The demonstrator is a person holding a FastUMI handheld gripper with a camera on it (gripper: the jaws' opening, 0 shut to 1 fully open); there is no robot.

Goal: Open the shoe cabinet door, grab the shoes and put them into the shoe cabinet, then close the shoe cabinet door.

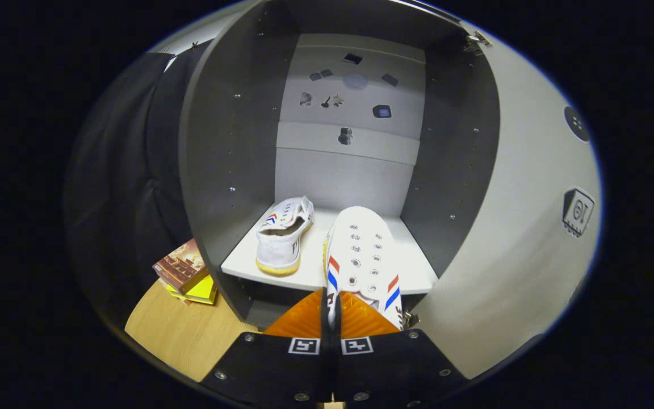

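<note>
held shoe point(364, 258): heel hidden behind hand-held gripper point(331, 318) | books point(185, 272): partly behind cabinet wall point(230, 170)

On the cabinet shelf point(315, 267) we see one shoe point(283, 238) at its left, another shoe point(361, 255) right of it, books point(185, 271) outside left, door point(520, 238) open right.

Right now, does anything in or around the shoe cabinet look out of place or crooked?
Nothing looks damaged or spilled. The gripper is shut on the second shoe, which hangs over the shelf edge, not yet set down. The first shoe stands on the shelf. The door is open. Books sit stacked unevenly beside the cabinet.
</note>
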